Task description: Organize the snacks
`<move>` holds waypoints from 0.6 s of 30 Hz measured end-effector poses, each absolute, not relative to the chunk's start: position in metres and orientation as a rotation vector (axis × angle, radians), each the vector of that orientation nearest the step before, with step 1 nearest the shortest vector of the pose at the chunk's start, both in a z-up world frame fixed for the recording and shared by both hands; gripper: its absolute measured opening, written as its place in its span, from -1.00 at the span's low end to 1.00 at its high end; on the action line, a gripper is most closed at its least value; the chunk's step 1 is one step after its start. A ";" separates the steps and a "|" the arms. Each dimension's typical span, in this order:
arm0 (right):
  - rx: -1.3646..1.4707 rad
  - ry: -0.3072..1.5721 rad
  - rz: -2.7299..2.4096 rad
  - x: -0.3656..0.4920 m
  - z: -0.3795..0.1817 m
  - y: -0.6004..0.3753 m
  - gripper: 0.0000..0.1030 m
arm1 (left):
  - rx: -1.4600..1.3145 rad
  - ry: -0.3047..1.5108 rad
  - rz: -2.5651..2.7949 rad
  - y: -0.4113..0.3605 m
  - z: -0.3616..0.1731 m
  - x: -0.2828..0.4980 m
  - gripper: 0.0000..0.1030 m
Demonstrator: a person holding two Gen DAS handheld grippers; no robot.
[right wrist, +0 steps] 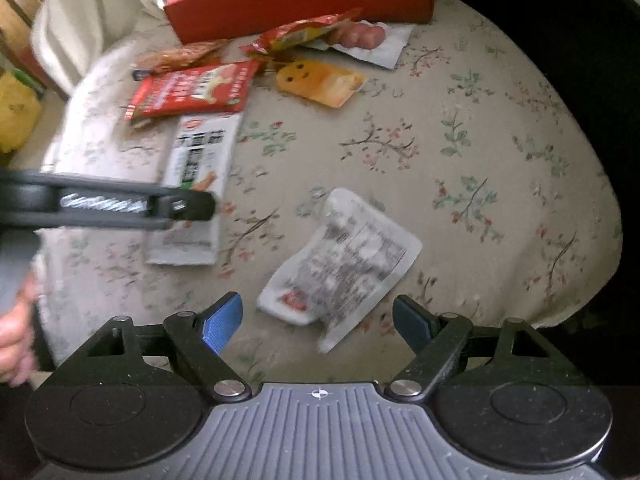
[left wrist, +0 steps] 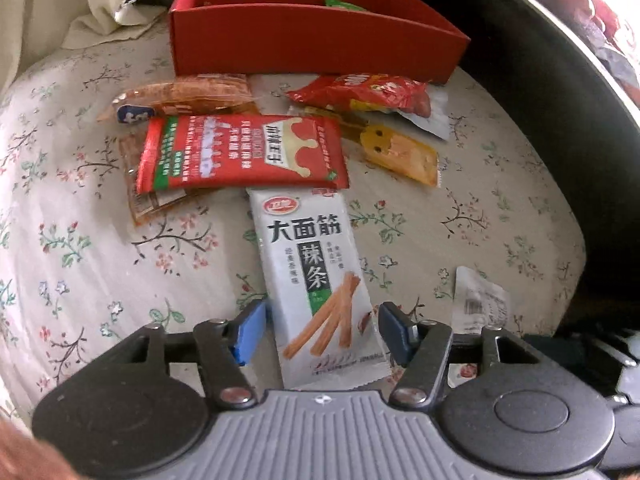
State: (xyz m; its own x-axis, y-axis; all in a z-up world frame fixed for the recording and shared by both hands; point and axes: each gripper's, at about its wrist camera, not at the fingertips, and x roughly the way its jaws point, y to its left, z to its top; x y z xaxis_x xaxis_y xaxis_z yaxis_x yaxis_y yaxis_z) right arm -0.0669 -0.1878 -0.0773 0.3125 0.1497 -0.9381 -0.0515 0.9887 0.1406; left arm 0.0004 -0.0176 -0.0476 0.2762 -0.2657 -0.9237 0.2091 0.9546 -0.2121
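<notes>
We see soft, even daylight across the floral tablecloth (left wrist: 100, 248), with only faint shadows. Beyond its far right edge everything falls black. Both fisheye views bow at the edges; the right wrist view is motion-blurred.

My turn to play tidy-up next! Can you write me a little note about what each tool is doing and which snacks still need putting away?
Left tool: open, astride the white spicy-strip packet, not gripping.
Right tool: open, over the white crumpled packet, not gripping.
Red box: at the far edge of the flowered cloth; something green inside.
Left: both white packets, the red crown packet, the yellow packet and others near the box.
</notes>
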 end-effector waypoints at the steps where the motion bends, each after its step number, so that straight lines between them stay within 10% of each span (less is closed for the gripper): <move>1: 0.084 1.245 0.118 -0.064 -0.079 -0.188 0.69 | -0.053 1.245 -0.302 -0.016 -0.047 0.001 0.07; 18: -0.037 1.204 0.103 -0.041 -0.081 -0.197 0.29 | 0.011 1.190 -0.269 -0.029 -0.052 0.009 0.21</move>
State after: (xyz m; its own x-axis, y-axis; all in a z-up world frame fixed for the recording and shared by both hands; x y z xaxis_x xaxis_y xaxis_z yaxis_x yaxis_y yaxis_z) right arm -0.0412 -0.1974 -0.0807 0.3547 0.0602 -0.9330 -0.0998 0.9947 0.0262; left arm 0.0090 -0.0288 -0.0517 0.3440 -0.2009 -0.9172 0.2130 0.9681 -0.1322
